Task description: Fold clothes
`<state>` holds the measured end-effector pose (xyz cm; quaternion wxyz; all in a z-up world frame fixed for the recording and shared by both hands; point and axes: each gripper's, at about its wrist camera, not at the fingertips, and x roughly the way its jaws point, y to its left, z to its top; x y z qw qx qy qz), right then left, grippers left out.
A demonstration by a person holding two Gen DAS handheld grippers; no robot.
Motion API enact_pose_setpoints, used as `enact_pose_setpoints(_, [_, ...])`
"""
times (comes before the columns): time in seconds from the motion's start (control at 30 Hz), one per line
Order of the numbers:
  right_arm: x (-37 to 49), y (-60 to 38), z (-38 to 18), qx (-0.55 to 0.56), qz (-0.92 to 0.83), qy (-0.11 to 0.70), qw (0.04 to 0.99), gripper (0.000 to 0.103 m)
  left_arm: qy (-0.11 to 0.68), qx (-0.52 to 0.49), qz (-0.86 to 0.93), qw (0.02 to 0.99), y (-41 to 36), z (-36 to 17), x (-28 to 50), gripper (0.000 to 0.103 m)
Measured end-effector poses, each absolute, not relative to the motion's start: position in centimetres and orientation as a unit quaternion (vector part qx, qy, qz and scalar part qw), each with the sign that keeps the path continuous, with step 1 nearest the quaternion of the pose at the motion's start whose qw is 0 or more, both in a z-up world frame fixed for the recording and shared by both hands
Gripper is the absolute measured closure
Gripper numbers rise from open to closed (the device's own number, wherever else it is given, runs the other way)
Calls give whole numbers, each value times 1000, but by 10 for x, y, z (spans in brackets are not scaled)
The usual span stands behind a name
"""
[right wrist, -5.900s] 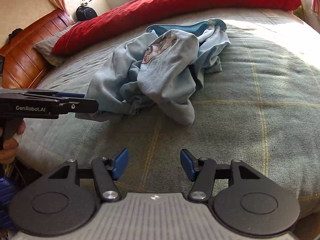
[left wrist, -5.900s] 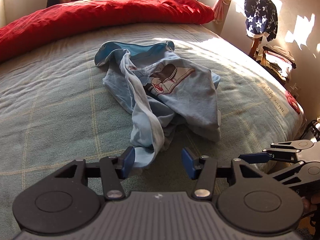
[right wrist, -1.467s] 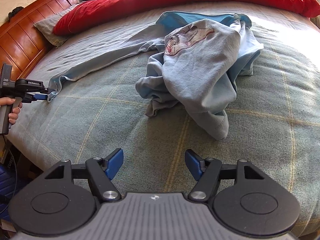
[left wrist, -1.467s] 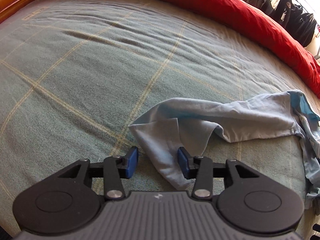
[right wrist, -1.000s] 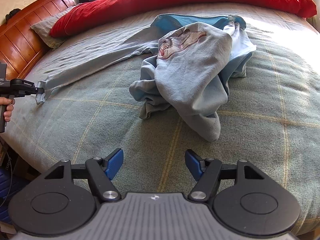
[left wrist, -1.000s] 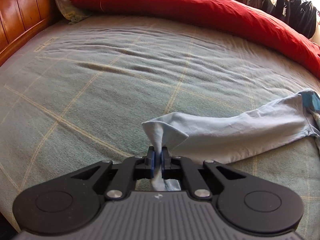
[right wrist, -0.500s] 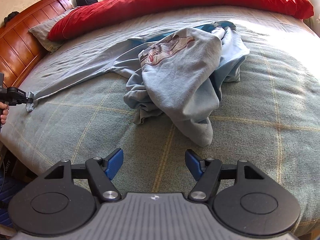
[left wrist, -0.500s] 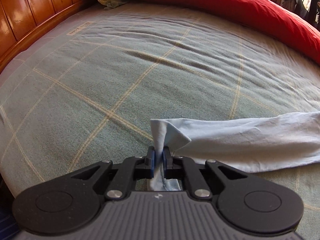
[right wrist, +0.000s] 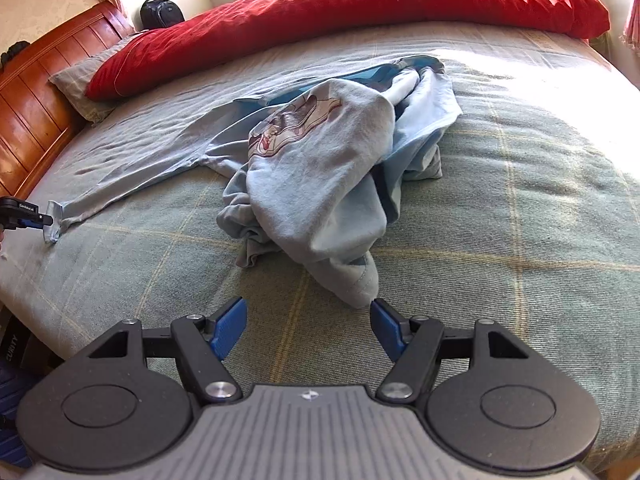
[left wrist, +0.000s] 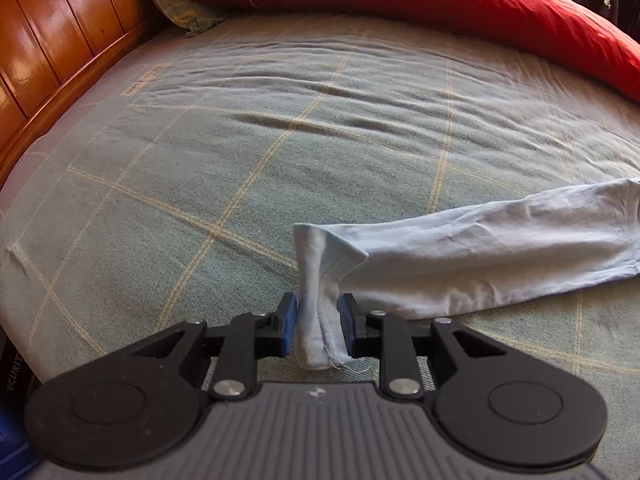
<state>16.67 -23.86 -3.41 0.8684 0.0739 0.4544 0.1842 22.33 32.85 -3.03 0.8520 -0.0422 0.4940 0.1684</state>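
A light blue long-sleeved shirt (right wrist: 320,184) with a printed picture lies crumpled in the middle of the bed. One sleeve (left wrist: 480,256) is stretched out flat toward the left side of the bed. Its cuff (left wrist: 318,320) stands bunched between the blue pads of my left gripper (left wrist: 317,322), whose jaws are opening and no longer pinch it tight. In the right wrist view the left gripper (right wrist: 38,220) shows small at the far left, with the cuff (right wrist: 54,220) at its tip. My right gripper (right wrist: 308,328) is open and holds nothing, just short of the shirt's nearest fold.
The bed has a green checked cover (left wrist: 240,152). A red duvet (right wrist: 360,4) lies along its far side, with a pillow (right wrist: 80,80) beside it. A wooden bed board (left wrist: 48,48) runs along the left. A dark bag (right wrist: 160,12) stands beyond it.
The left gripper pulled the sleeve out straight toward the bed board side, then its jaws parted around the cuff. The right gripper has edged closer to the crumpled shirt.
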Motion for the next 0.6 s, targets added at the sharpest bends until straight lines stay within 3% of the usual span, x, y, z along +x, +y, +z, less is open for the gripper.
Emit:
enact_pose_setpoints(0.1, [168, -252, -30, 86, 175, 447, 873, 31, 492, -31, 149, 857, 312, -24, 220, 67])
enact_pose_setpoints(0.27, [175, -268, -20, 97, 168, 419, 887, 31, 486, 5, 90, 869, 264, -11, 218, 63])
enact_pose_setpoints(0.37, [181, -274, -13, 96, 166, 398, 897, 36, 481, 21, 45, 876, 231, -5, 220, 59])
enact_pose_setpoints(0.47, [189, -281, -12, 102, 165, 386, 902, 49, 479, 39, 0, 877, 194, -4, 224, 58])
enact_pose_setpoints(0.53, [195, -287, -15, 109, 158, 386, 902, 66, 478, 50, -28, 877, 168, -7, 228, 58])
enact_pose_setpoints(0.6, [200, -293, -20, 124, 156, 389, 899, 71, 478, 57, -60, 875, 141, -14, 227, 58])
